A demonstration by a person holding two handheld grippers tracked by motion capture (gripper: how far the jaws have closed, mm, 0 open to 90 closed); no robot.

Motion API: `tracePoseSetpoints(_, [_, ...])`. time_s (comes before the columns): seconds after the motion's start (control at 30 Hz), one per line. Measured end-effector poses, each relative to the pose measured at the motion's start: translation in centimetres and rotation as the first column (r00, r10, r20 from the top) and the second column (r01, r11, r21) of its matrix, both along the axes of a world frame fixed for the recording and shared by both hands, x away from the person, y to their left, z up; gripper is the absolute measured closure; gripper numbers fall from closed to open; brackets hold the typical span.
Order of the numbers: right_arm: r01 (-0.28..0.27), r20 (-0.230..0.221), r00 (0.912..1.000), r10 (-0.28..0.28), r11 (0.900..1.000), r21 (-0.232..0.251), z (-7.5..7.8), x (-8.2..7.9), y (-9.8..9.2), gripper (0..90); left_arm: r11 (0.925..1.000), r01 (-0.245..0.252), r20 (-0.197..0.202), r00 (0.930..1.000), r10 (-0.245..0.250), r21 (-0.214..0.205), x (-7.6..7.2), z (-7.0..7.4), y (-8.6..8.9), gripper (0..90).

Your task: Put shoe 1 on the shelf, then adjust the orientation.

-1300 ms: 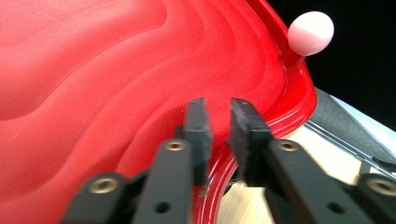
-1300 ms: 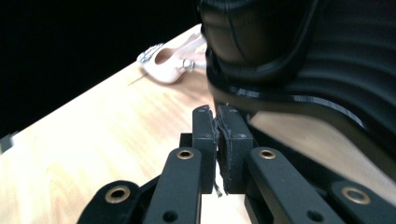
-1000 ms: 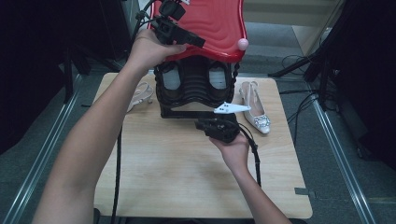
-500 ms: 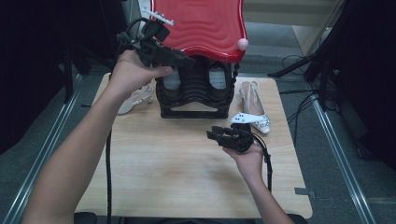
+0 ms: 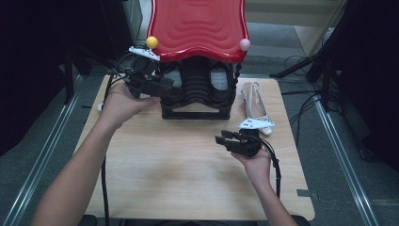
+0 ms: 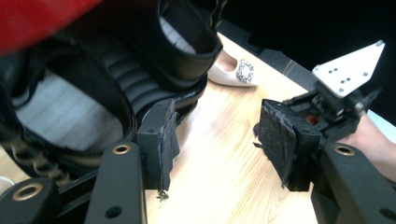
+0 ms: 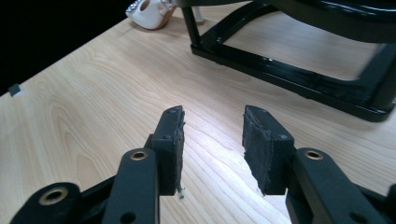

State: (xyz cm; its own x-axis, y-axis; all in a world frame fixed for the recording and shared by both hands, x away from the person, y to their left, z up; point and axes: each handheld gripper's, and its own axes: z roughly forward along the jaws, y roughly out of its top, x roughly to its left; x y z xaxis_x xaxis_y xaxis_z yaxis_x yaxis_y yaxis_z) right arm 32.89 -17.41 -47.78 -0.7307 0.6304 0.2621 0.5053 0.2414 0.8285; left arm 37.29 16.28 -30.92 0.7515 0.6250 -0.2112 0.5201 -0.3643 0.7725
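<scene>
High view: both jaws just spread, empty; left gripper off red-topped black shoe rack, right gripper off white heeled shoe — shoe looks placed.

No text, label, brand, number or sign can be read anywhere: the red rack top, the black shoe rack, the white shoe and the wooden bench carry no legible markings.

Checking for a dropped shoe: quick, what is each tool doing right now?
Left tool: open, nothing between its jaws, which have just been opening, beside the black rack.
Right tool: open, nothing held, jaws just been opening, over the table.
</scene>
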Motion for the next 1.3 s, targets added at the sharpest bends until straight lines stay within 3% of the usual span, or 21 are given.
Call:
tracePoseSetpoints(0.23, [0.031,0.01,0.9995,-0.031,0.9995,0.007,-0.2,-0.3,-1.3,59.0,0.9993,-0.031,-0.029,0.9991,0.03,-0.02,-0.3,-3.0,1.1,46.9])
tracePoseSetpoints(0.5, [0.038,0.014,0.9992,-0.038,0.9992,0.008,-0.3,-0.2,-1.7,58.4,0.9976,-0.068,-0.05,0.9965,0.067,-0.014,-0.6,-6.2,2.8,50.3])
tracePoseSetpoints(0.63, [0.039,0.005,0.9992,-0.039,0.9992,0.007,-0.5,-0.1,-1.7,58.2,0.9966,-0.08,-0.065,0.9947,0.079,-0.019,-0.7,-8.0,3.7,60.2])
tracePoseSetpoints(0.73, [0.039,0.002,0.9992,-0.039,0.9992,0.009,-0.6,0.0,-1.6,58.2,0.9947,-0.101,-0.063,0.993,0.1,-0.018,-0.6,-9.1,4.4,71.7])
tracePoseSetpoints(0.83, [0.036,-0.001,0.9994,-0.036,0.9994,0.004,-0.7,0.1,-1.5,58.3,0.9927,-0.118,-0.086,0.9895,0.116,-0.021,-0.3,-10.0,5.5,85.2])
tracePoseSetpoints(0.9, [0.036,-0.005,0.9993,-0.036,0.9993,0.001,-0.7,0.1,-1.5,58.3,0.9911,-0.132,-0.082,0.9881,0.131,-0.013,-0.2,-10.4,5.9,89.4])
tracePoseSetpoints(1.1, [0.03,0.006,0.9995,-0.03,0.9995,-0.007,-0.7,0.0,-1.4,58.3,0.983,-0.183,-0.047,0.982,0.183,-0.008,0.7,-11.0,7.3,89.9])
tracePoseSetpoints(1.3, [0.016,-0.001,0.9999,-0.017,0.9997,-0.018,-1.1,-0.1,-0.9,58.3,0.9764,-0.215,-0.06,0.9746,0.216,0.024,2.4,-11.4,8.6,89.8])
